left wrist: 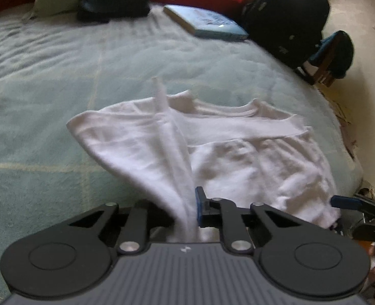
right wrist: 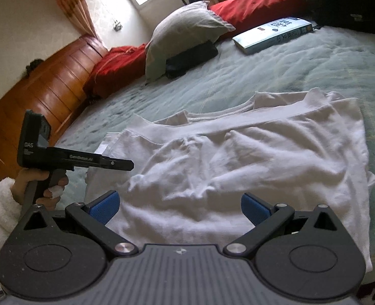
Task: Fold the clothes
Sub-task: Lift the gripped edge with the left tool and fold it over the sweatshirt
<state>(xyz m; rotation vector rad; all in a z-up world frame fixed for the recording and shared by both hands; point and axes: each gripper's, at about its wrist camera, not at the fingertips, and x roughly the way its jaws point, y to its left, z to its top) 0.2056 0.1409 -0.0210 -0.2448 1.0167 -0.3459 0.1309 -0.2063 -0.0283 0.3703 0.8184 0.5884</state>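
Note:
A white T-shirt (left wrist: pixel 251 152) lies partly folded on the pale green bedspread (left wrist: pixel 60 76); it also shows in the right wrist view (right wrist: pixel 238 157). My left gripper (left wrist: pixel 187 211) is shut on a pulled-up fold of the shirt's left side, lifted off the bed. Its body shows in the right wrist view (right wrist: pixel 78 160), held by a hand at the shirt's left edge. My right gripper (right wrist: pixel 179 208) is open and empty, its blue pads (right wrist: pixel 103 207) spread over the shirt's near hem. It shows at the right edge of the left wrist view (left wrist: pixel 352 203).
A blue book (right wrist: pixel 274 34), a grey pillow (right wrist: pixel 185 30), a dark folded item (right wrist: pixel 192 58) and red bedding (right wrist: pixel 253 10) lie at the far end of the bed. A black bag (left wrist: pixel 289 17) stands at the right. A wooden headboard (right wrist: pixel 40 86) lines the left side.

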